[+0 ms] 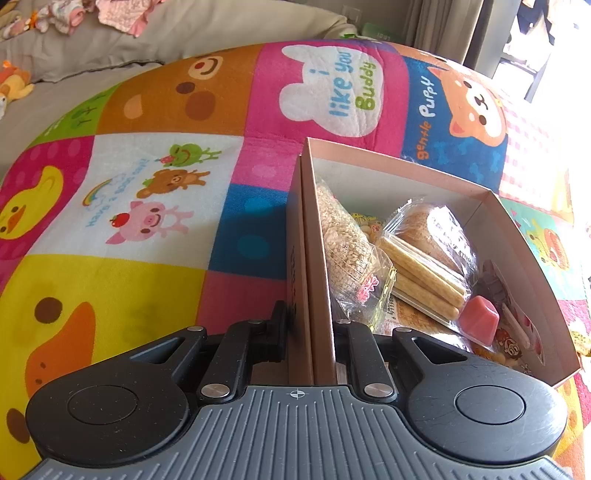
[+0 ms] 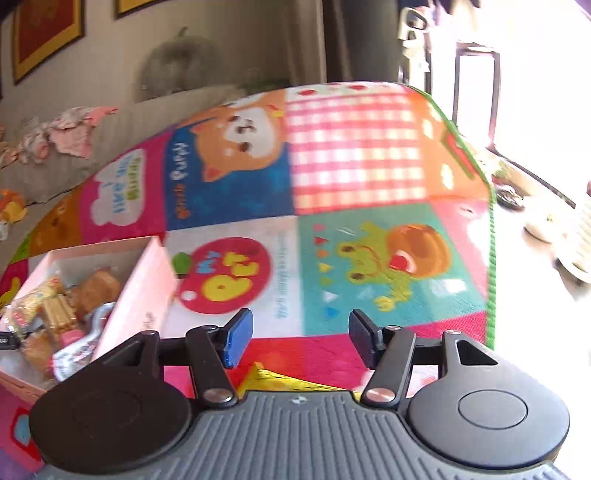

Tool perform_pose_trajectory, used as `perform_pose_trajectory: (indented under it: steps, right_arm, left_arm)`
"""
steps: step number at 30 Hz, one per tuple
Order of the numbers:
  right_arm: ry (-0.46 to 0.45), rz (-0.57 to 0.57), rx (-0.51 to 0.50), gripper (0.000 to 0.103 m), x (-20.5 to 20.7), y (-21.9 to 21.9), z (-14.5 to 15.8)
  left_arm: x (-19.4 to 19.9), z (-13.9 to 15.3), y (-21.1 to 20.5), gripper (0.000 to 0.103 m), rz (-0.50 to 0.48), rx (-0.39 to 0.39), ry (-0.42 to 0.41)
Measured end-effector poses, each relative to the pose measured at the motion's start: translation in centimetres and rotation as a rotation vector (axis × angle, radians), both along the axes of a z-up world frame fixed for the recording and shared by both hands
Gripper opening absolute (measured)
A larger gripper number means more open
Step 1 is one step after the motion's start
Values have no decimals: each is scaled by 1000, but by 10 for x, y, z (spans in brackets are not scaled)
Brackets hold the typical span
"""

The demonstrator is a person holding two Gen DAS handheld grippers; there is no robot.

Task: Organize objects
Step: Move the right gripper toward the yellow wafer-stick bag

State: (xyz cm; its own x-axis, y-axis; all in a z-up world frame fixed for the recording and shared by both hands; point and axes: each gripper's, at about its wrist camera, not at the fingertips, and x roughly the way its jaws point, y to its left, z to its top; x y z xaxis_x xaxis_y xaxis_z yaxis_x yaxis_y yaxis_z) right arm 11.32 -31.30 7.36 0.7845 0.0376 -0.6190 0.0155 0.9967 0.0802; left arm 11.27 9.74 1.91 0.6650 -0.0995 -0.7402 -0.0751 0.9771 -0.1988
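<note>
A pink cardboard box (image 1: 406, 173) stands on the patchwork play mat (image 1: 155, 206). My left gripper (image 1: 312, 326) is shut on the box's near left wall, one finger outside and one inside. The box holds a puffed rice packet (image 1: 347, 251), wrapped biscuit sticks (image 1: 424, 277), a wrapped bun (image 1: 436, 229) and a pink jelly cup (image 1: 478, 321). In the right wrist view the same box (image 2: 140, 291) lies at the lower left. My right gripper (image 2: 301, 339) hovers open over the mat, right of the box, with nothing between its blue pads. A yellow packet (image 2: 280, 380) lies just below it.
A grey sofa (image 1: 221, 33) with clothes (image 1: 122, 14) and a plush toy (image 1: 14, 83) borders the mat's far side. The mat's green edge (image 2: 489, 258) runs along the right, with white dishes (image 2: 576, 243) on the floor beyond it. Curtains (image 1: 443, 26) hang behind.
</note>
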Motion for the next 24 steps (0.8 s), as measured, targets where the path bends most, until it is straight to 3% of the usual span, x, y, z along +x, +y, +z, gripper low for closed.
perform_pose_trajectory:
  steps: [4, 9, 15, 19, 21, 24]
  right_arm:
    - [37, -98, 22, 56, 1, -44, -25]
    - [92, -67, 71, 56, -21, -45, -49]
    - [88, 74, 189, 56, -78, -25, -42]
    - [23, 62, 150, 60, -101, -12, -33]
    - [-4, 65, 129, 68, -104, -4, -31]
    - [11, 84, 122, 68, -95, 8, -33]
  left_arm:
    - [0, 0, 0, 16, 1, 2, 2]
    - [2, 2, -1, 16, 1, 13, 12]
    - [2, 2, -2, 15, 7, 14, 11]
    - [1, 2, -2, 15, 13, 8, 10]
    - [1, 1, -2, 15, 15, 6, 9]
    - [1, 1, -2, 15, 14, 6, 9]
